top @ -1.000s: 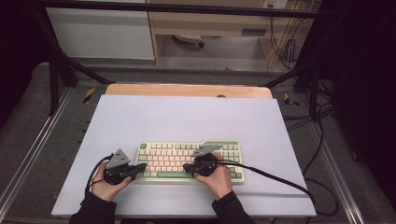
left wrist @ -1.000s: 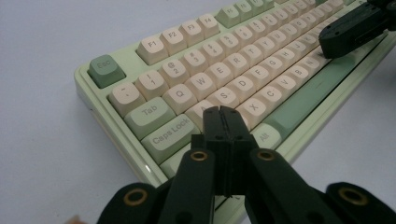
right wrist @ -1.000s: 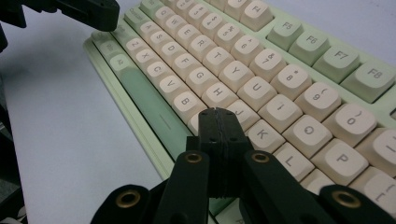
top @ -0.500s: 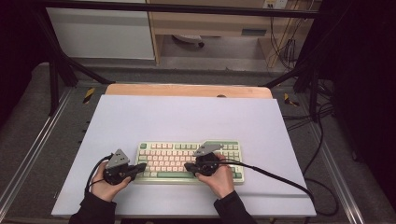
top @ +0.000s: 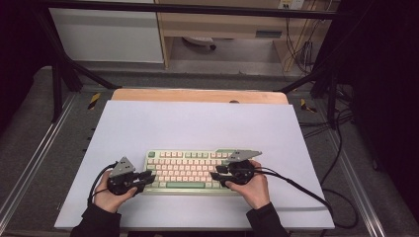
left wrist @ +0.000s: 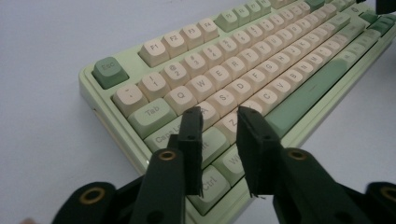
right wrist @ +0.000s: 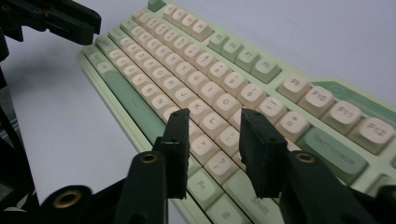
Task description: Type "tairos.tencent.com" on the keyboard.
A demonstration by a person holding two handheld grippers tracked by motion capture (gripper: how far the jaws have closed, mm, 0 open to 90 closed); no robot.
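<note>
So far the keyboard (top: 190, 170) lies flat on the desk (top: 197, 123), ungripped, the left tool (left wrist: 219, 126) and right tool (right wrist: 214, 128) having just parted narrowly over its ends, nothing between them.

White sheet (top: 197, 123) is covering most of the table, w/ a strip of bare wood tabletop (top: 197, 95) showing along its far edge. A small dark notch (top: 233, 102) is sitting right at that far edge, approx. centre-right. Grey carpet floor (top: 29, 153) is lying on both sides of the sheet. Black frame bars (top: 74, 74) are slanting down twd. the sheet's far-left corner, another pair (top: 306, 79) twd. the far-right one. Yellow-black tape bits (top: 94, 100) are lying just off each far corner. Beyond the sheet, a white cabinet (top: 106, 32) is standing far-left, a wooden desk (top: 227, 22) next to it. Black cables (top: 306, 49) are hanging far-right.
</note>
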